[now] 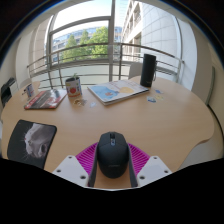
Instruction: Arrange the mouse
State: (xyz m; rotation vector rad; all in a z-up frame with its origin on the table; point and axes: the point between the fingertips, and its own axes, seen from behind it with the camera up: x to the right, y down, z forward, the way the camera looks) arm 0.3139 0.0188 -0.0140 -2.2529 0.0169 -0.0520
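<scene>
A black computer mouse (111, 153) sits between my two fingers, its wheel end pointing away from me. The magenta pads (88, 154) press against both of its sides. My gripper (112, 150) is shut on the mouse, low over the wooden table (170, 120). I cannot tell if the mouse is touching the table. A dark mouse mat with a pale pattern (30, 140) lies on the table to the left of the fingers, apart from the mouse.
At the far side of the round table stand a red-and-white cup (73, 89), an open magazine (117, 92), a black cylinder (148, 70) and a booklet (45, 98). Windows and a railing lie beyond the table.
</scene>
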